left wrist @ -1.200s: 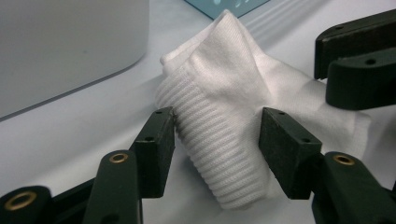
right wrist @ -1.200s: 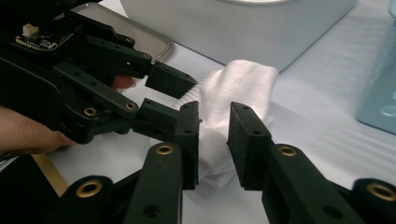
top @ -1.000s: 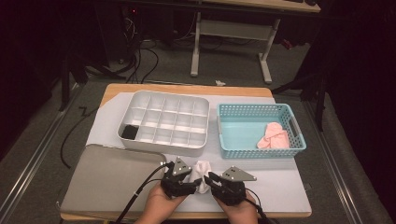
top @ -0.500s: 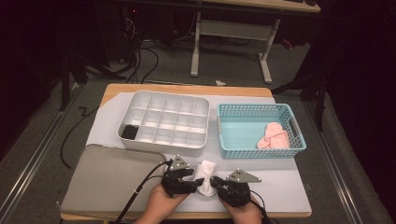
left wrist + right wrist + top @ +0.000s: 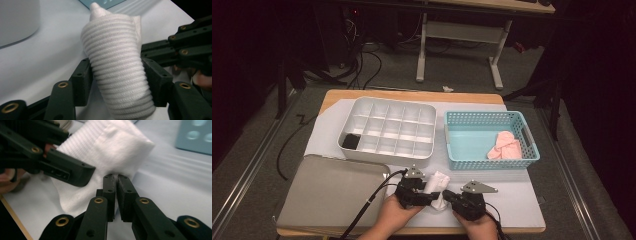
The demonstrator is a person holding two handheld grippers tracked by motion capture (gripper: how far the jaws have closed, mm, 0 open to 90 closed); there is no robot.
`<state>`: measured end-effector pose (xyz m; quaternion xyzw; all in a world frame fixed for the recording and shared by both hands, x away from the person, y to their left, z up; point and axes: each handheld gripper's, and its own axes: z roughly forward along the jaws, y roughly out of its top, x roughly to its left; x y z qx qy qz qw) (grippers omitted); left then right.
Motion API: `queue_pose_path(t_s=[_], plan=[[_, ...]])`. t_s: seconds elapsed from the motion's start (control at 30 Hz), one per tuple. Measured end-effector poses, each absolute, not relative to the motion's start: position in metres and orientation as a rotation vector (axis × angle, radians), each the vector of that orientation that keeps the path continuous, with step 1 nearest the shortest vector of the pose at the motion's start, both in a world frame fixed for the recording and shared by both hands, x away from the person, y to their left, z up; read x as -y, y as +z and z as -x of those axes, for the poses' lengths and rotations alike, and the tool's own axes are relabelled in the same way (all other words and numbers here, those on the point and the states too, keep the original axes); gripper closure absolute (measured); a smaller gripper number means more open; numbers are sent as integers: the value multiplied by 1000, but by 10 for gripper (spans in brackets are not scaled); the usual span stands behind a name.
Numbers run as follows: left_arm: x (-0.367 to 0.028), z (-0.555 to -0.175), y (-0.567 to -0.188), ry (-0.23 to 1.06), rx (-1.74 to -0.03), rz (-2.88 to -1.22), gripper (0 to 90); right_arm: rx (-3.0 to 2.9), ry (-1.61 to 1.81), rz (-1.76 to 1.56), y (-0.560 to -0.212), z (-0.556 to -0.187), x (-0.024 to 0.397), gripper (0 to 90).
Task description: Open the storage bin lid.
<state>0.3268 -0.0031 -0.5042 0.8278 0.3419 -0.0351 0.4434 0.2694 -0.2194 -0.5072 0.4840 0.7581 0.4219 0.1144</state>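
Gripping white sock (image 5: 117, 72) (ribbed up close), left tool (image 5: 117, 80), right tool (image 5: 116, 182) pinching its edge.

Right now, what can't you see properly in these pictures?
- High view: the dark thing in the white tray is too small to name.
- Left gripper view: the sock's lower end is cut off by the bottom edge.
- Right gripper view: the right tongs look shut at the sock's edge; whether cloth is pinched is hidden.
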Motion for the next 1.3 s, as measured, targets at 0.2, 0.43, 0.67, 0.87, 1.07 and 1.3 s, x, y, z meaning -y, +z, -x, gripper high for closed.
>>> queue_pose_path(t_s=[0.2,0.43,0.67,0.87,1.07,1.3], plan=[[7,-325,-499,-45,-804,-2081,611,-2130,1210,-1445,-502,-267,243,851],[-2,-322,-486,67,-788,-2197,667,-2131,1186,-1408,-500,-268,252,802],[-30,-318,-474,187,-834,-2332,668,-2147,1170,-1369,-499,-273,257,765],[-46,-320,-469,245,-891,-2401,669,-2155,1167,-1344,-498,-281,258,743],[-56,-325,-466,283,-964,-2425,669,-2159,1167,-1329,-502,-286,259,720],[-58,-328,-463,311,-1025,-2460,668,-2160,1219,-1333,-506,-284,265,679]])
